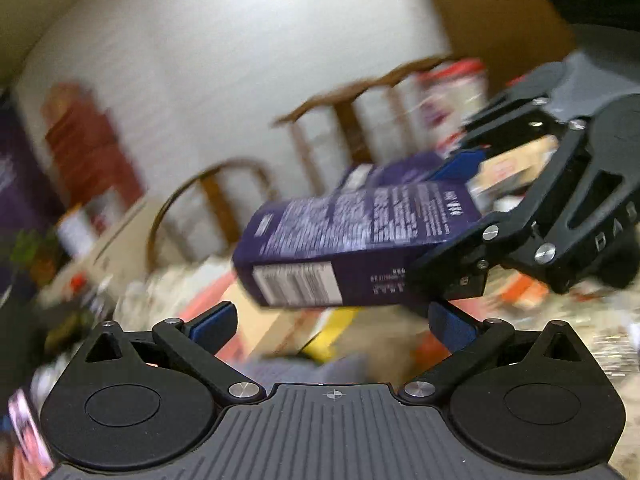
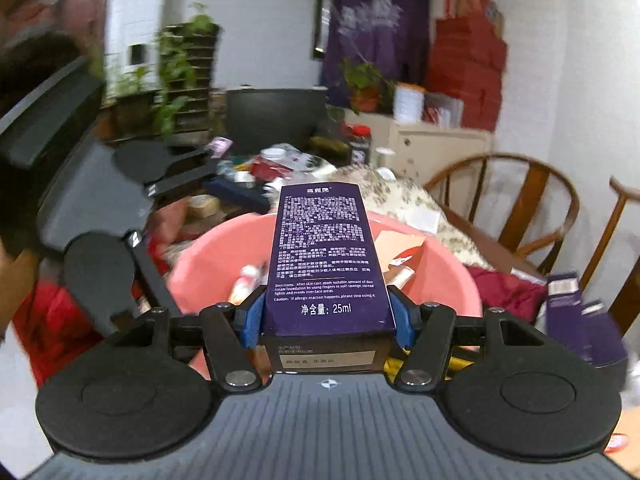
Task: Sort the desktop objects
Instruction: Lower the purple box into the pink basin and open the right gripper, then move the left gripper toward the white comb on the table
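Blur smears the worktop beyond the purple box, pinched by the right hand-held gripper above the pink basin, contents half hidden; left hand-held gripper spread, empty.

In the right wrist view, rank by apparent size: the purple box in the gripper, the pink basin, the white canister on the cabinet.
1. pink basin
2. purple box, though nearness to the camera inflates it
3. white canister, far off, so truly unsure

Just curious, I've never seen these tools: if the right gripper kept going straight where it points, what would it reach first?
Probably the pink basin: it lies directly ahead of the right gripper and below the purple box it holds, though depth is hard to judge.
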A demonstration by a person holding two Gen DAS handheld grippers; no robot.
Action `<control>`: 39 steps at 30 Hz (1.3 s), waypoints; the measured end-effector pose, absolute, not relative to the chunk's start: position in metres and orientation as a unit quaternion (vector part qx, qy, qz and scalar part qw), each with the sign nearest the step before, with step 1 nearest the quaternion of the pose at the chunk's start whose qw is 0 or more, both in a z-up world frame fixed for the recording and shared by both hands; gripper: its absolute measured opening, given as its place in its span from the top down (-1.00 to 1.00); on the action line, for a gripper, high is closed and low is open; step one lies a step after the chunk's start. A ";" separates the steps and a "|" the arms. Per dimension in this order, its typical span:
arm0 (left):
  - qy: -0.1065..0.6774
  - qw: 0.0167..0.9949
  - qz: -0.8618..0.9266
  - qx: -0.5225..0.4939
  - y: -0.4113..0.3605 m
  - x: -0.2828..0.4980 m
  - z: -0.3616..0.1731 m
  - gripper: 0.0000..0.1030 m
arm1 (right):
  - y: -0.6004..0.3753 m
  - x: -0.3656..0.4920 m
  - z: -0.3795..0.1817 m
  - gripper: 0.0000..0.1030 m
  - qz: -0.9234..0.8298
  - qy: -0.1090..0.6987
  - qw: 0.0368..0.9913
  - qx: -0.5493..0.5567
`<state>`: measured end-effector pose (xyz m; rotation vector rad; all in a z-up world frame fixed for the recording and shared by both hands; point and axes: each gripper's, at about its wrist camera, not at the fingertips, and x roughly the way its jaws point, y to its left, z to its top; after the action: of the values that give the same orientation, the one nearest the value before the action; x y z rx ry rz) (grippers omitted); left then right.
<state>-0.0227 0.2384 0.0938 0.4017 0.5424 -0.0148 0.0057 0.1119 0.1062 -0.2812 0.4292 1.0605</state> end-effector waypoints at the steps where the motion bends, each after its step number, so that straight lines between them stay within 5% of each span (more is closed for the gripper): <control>1: 0.280 0.941 0.014 0.190 0.247 -0.013 0.087 -0.99 | 0.125 0.015 0.099 -0.28 0.491 0.210 0.837 -0.123; 4: 0.307 0.933 0.078 0.170 0.266 0.004 0.074 -1.00 | 0.155 0.034 0.076 -0.28 0.456 0.225 0.855 -0.101; 8: 0.330 0.923 0.149 0.131 0.277 0.022 0.062 -0.99 | 0.165 0.045 0.059 -0.53 0.424 0.231 0.872 -0.086; 14: 0.280 0.938 0.200 0.052 0.268 -0.014 0.075 -0.99 | 0.120 0.024 0.078 -0.63 0.427 0.201 0.881 -0.033; 22: 0.209 0.970 0.127 0.018 0.180 -0.076 0.094 -1.00 | 0.005 -0.058 0.077 -0.77 0.324 0.147 0.933 -0.046; 31: 0.268 0.963 -0.004 0.000 0.050 -0.047 0.033 -1.00 | -0.103 -0.101 0.008 -0.81 0.191 0.198 0.959 -0.062; 39: 0.308 0.951 -0.018 -0.005 0.028 -0.020 -0.014 -1.00 | -0.194 -0.112 -0.022 -0.81 0.182 0.243 0.953 -0.003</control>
<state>-0.0195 0.0280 -0.0140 -0.0107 0.6268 -0.0370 -0.1121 -0.1942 -0.0221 -0.0062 0.4929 0.3708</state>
